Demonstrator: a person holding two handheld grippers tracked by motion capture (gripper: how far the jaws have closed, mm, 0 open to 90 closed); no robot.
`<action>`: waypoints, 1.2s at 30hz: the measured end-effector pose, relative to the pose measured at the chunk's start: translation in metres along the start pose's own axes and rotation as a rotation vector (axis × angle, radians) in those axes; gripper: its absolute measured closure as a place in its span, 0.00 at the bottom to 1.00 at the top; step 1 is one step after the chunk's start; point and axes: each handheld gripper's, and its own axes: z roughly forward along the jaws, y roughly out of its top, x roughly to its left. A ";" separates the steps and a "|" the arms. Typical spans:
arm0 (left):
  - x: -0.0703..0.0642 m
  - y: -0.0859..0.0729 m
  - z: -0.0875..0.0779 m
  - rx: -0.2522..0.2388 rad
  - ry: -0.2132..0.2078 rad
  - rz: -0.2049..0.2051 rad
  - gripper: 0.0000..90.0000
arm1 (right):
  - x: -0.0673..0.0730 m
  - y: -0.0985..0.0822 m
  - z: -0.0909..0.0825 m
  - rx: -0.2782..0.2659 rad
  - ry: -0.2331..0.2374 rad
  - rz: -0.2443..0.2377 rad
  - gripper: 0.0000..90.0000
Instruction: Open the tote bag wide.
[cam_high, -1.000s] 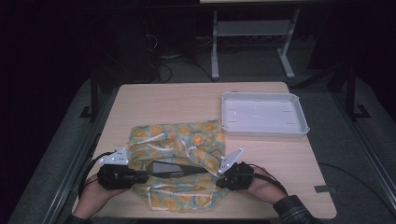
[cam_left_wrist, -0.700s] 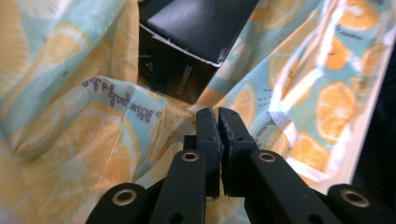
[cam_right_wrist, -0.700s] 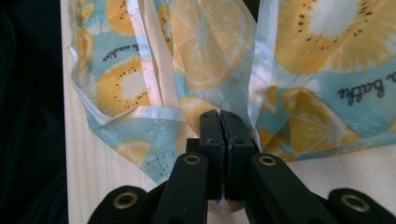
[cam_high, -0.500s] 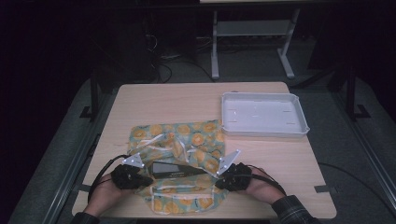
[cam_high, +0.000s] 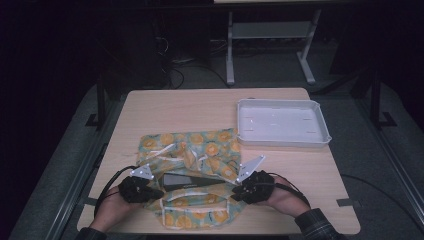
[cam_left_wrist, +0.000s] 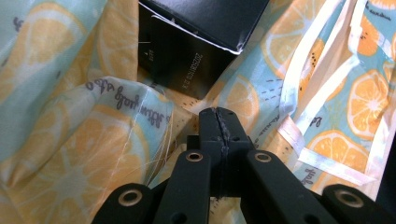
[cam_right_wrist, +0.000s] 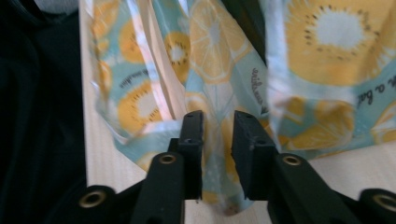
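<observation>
At the table's near edge, your left gripper (cam_high: 150, 191) is pressed fully together on the orange-print bag (cam_high: 195, 152), apparently pinching a fold. Your right gripper (cam_high: 239, 192) has just been opening, bag fabric between its parted jaws. A black box (cam_high: 187, 180) lies between them. Farther right sits a white tray (cam_high: 320, 140).

A wooden table (cam_high: 200, 107) bears an orange-print bag (cam_high: 200, 150) and white tray (cam_high: 282, 122).

You sit in a dim lab or workshop: a wooden table (cam_high: 200, 107) on grey carpet, loose cables (cam_high: 175, 75) and a metal stand (cam_high: 270, 35) behind.
</observation>
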 end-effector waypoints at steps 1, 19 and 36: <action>0.000 0.000 0.000 0.003 0.001 0.003 0.99 | 0.000 0.001 -0.004 -0.007 -0.001 0.002 0.78; 0.000 0.000 0.000 0.004 -0.003 -0.001 0.99 | -0.002 0.046 -0.036 -0.157 -0.065 -0.011 0.70; 0.001 0.000 0.000 0.004 -0.001 0.008 0.99 | -0.032 0.082 -0.009 -0.158 -0.169 -0.005 0.78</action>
